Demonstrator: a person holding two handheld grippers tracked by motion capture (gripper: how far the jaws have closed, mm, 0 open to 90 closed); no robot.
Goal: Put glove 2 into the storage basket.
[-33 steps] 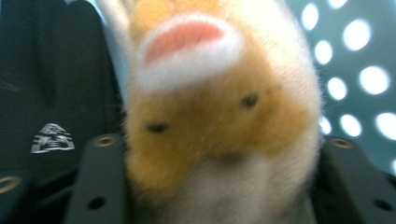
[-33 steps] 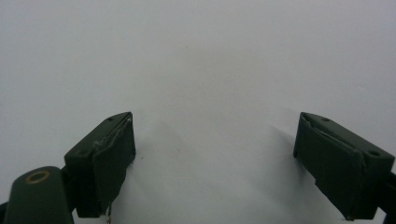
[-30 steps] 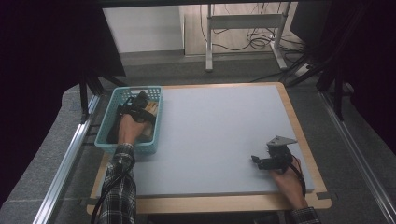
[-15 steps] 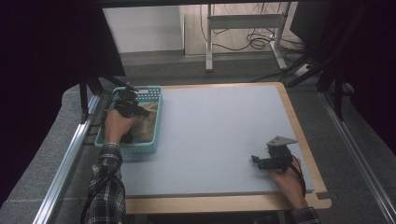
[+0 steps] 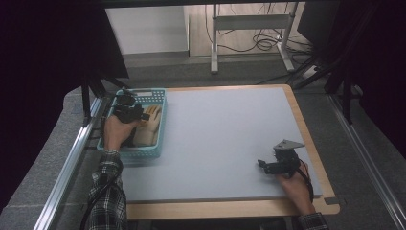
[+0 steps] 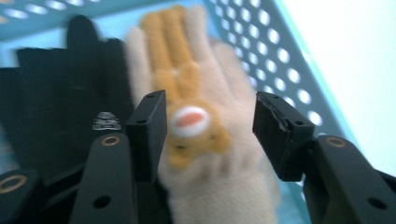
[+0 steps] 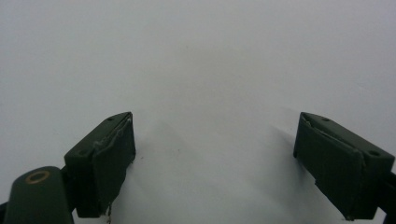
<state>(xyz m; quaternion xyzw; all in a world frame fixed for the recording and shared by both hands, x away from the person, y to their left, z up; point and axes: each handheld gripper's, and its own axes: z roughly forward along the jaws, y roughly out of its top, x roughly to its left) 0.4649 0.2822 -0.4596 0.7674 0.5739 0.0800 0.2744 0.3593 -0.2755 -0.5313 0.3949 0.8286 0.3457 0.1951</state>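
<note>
Since 1 second ago the left hand has drawn back and up inside the basket (image 5: 160,122), and the left tongs (image 6: 208,135) have just been closing around a cream glove (image 6: 219,186); the right tongs (image 5: 269,165) have not shifted.

Largest first: the tabletop (image 5: 225,139) is a flat, matte pale-grey sheet with a light wooden rim, bare across its middle, probably kept free as a place to lay things out. At its left edge the basket, a turquoise plastic rectangle with perforated walls, keeps the gloves gathered in 1 spot. Inside it lie 2 gloves side by side: a black glove (image 6: 60,98), smooth and dark, and the cream one, soft fuzzy knit with a tan plush animal and an orange-and-white patch sewn on its back.

From the left gripper view, the left tongs are narrowed with the cream glove between the black jaws; whether the pads already press it is blurred, so I cannot tell. I judge this the pick-up step. The right tongs gape wide over bare tabletop, holding nothing, likely waiting.
</note>
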